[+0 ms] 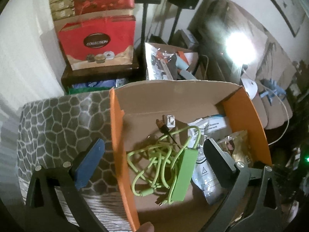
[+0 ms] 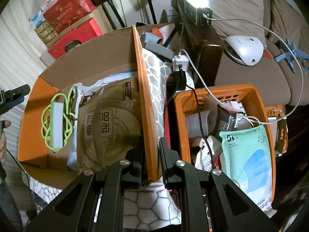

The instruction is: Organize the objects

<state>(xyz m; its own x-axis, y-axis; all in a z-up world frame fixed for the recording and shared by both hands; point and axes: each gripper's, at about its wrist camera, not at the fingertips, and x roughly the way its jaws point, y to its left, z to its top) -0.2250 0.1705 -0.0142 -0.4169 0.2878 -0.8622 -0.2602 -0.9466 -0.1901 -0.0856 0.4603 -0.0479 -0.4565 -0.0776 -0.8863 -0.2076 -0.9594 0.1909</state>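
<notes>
Hiding box wall (image 2: 148, 104), right fingers (image 2: 168, 160)

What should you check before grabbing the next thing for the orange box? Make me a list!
1. Left hand-held gripper empty and open: ok.
2. Green cable bundle lying inside the orange cardboard box, clear of the fingers: ok.
3. Right hand-held gripper shut on the box's side wall, holding it steady: ok.
4. Free floor space in the box for another item: ok, at the near left corner.
5. Next item chosen from the orange basket: cannot tell.
</notes>
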